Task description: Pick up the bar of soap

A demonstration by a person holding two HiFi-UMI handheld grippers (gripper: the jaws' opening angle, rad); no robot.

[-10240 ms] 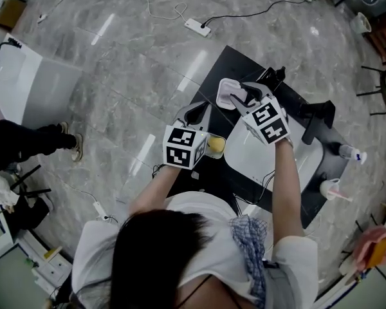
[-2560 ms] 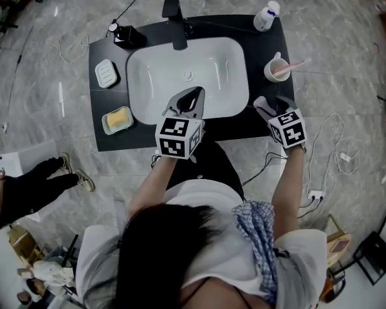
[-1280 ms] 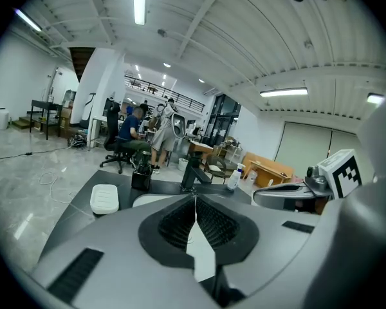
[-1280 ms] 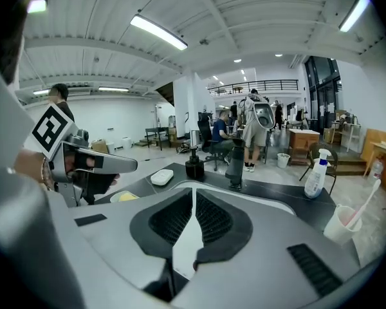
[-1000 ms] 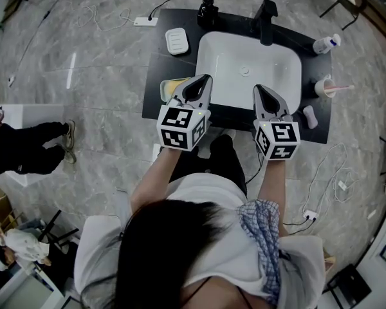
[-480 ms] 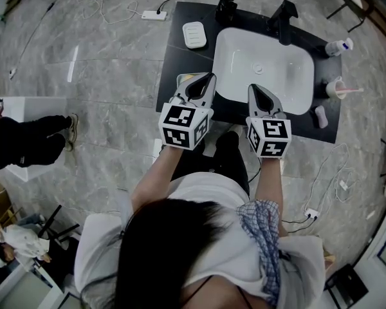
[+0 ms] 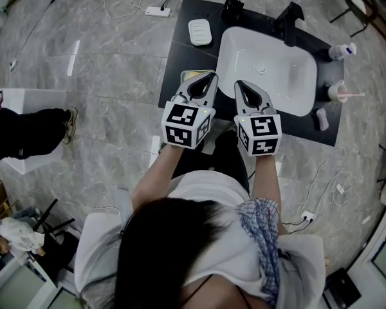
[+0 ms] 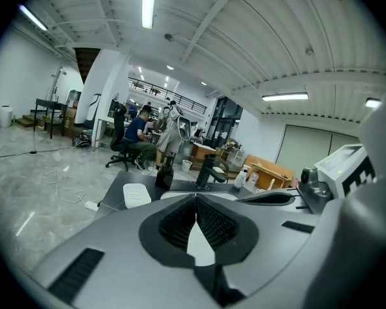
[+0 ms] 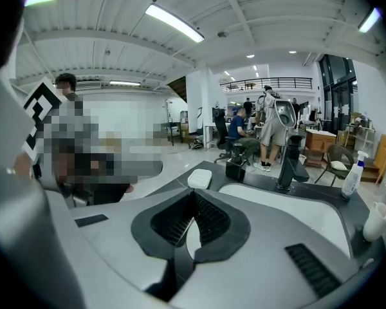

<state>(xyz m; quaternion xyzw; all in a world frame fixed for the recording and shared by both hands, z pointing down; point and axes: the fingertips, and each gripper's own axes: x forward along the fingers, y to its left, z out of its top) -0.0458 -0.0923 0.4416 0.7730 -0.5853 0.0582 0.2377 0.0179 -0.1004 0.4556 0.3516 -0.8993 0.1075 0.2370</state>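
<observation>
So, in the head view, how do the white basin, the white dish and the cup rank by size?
1. white basin, by far the largest.
2. white dish.
3. cup, which looks only slightly smaller than the dish.

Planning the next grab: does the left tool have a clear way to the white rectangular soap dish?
Probably yes: the left tool points toward the white rectangular soap dish with only bare black counter between, though its jaws are shut.

No text can be read. The cubes (image 7: 185, 125) on the left hand-held gripper (image 7: 210, 76) and right hand-held gripper (image 7: 238, 84) bear only black-and-white square patterns; the bottle (image 7: 343, 51) has a label too small to read.
</observation>
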